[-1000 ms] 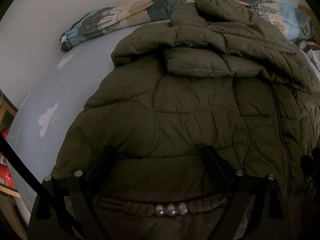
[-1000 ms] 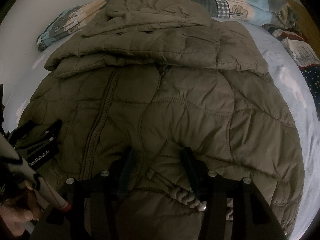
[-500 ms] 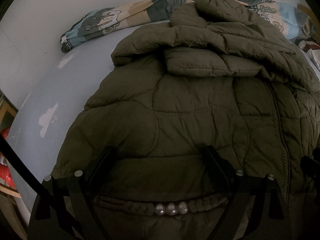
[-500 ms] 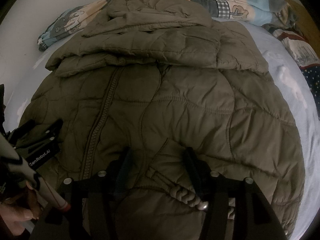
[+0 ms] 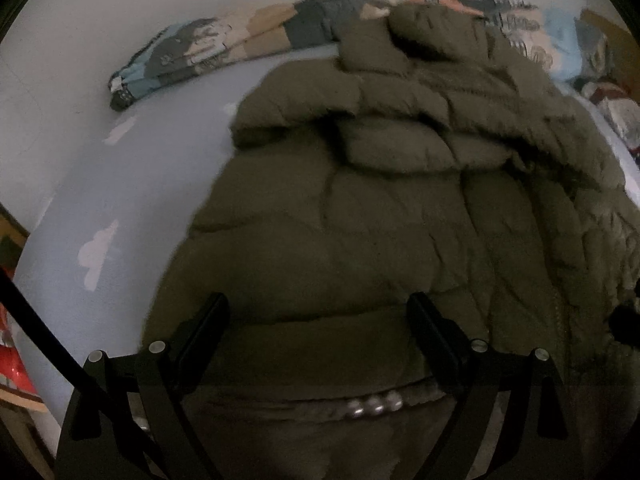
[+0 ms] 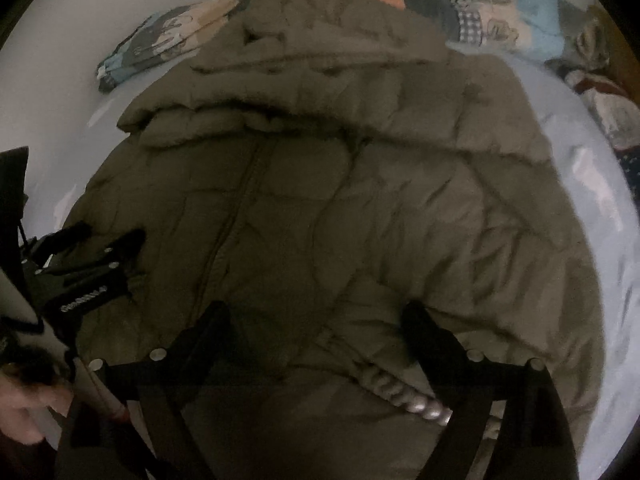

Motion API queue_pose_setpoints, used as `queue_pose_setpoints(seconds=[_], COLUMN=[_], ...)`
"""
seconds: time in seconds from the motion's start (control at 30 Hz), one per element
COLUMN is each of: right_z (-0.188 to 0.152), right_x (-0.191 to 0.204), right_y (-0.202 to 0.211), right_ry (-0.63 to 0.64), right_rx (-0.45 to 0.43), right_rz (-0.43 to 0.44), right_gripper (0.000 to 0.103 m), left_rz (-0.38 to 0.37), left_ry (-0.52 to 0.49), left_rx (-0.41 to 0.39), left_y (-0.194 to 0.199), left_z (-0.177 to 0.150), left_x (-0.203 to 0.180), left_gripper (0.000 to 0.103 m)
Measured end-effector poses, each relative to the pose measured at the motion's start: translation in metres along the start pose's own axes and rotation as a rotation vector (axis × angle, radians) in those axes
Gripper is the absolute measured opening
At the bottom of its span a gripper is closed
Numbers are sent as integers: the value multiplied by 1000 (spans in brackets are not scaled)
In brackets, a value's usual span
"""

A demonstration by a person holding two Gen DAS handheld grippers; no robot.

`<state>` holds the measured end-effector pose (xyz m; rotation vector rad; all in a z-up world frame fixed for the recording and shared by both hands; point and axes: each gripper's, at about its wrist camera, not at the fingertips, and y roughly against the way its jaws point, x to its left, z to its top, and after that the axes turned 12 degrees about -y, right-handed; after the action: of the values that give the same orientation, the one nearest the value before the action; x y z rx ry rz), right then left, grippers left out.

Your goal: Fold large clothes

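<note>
An olive green quilted puffer coat [image 5: 400, 220] lies spread on the pale blue bed, its sleeves folded across the chest and its hood toward the far wall; it also fills the right wrist view [image 6: 360, 200]. A braided cord with metal beads [image 5: 374, 402] runs along the hem near me. My left gripper [image 5: 320, 312] is open, its fingers wide apart over the coat's near left hem. My right gripper [image 6: 316, 320] is open over the near right hem, above the beaded cord [image 6: 416, 398]. The left gripper's body [image 6: 88, 272] shows at the left of the right wrist view.
A patterned blanket [image 5: 224, 52] lies bunched along the white wall at the head of the bed. The blue sheet [image 5: 120, 208] with white cloud prints is bare left of the coat. More patterned fabric [image 6: 600, 96] lies at the far right. The bed's left edge [image 5: 24, 320] is close.
My right gripper has opened wide; it was much narrower on the hem fold before. Both grippers have lifted and tilted slightly, and both views are blurred by motion. The coat lies as before.
</note>
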<state>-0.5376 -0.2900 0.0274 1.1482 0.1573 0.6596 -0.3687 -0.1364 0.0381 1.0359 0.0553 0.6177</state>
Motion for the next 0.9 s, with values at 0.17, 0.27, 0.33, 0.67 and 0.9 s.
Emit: queue_pose_setpoints(seconds=[0.17,0.27,0.33,0.67,0.9], right_z=[6,2,-6,-104,-150], right_x=[-41,-73,-95,-180,-217], right_y=[30,48,60,132,134], right_ry=[-116,-200,-275,-541,-645], right_rx=[-77,-137,-155,-196,-166], right_rz=[-1,-63,-94,-69,33], right_gripper=[91,91,91,91,75], left_rz=[11,42,66,-35,-183], left_ry=[56,73,83,248,430], left_rx=[-35,-55,-80,-15,5], left_y=[18,39,59,108,81], left_z=[-7,-21,-35,-153,-189], left_x=[25,42,52,106,137], left_gripper=[90,90,90,90,90])
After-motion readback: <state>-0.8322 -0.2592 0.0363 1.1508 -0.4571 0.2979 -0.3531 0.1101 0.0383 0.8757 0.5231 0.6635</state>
